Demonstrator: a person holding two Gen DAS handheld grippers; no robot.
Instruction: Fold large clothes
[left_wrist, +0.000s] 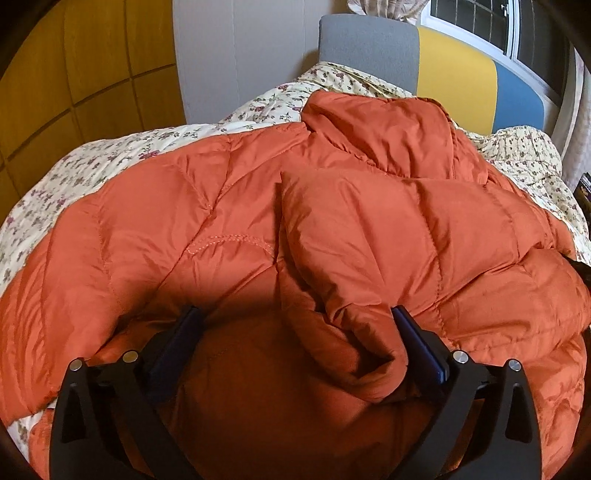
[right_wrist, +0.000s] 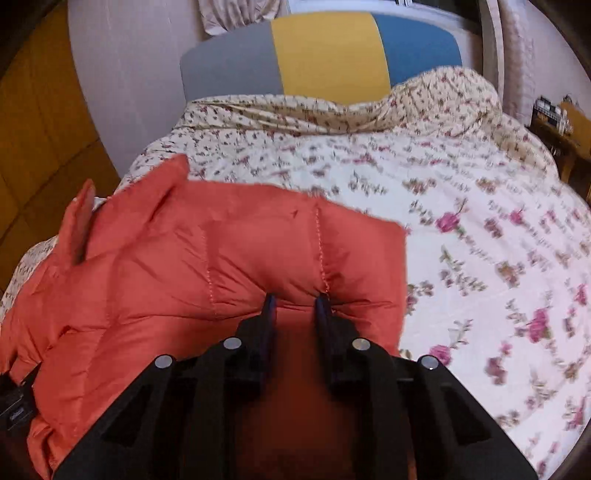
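Observation:
An orange quilted puffer jacket lies spread on a floral bedspread, with one sleeve folded across its body. My left gripper is open wide, its fingers pressed into the jacket's near edge on either side of the sleeve cuff. In the right wrist view the jacket fills the lower left. My right gripper is shut on a puffy fold of the jacket near its right edge, with fabric pinched between the narrow-set fingers.
A headboard with grey, yellow and blue panels stands at the far end of the bed. Bare floral bedspread stretches to the right of the jacket. A wooden wall is at the left, and a small wooden table at the far right.

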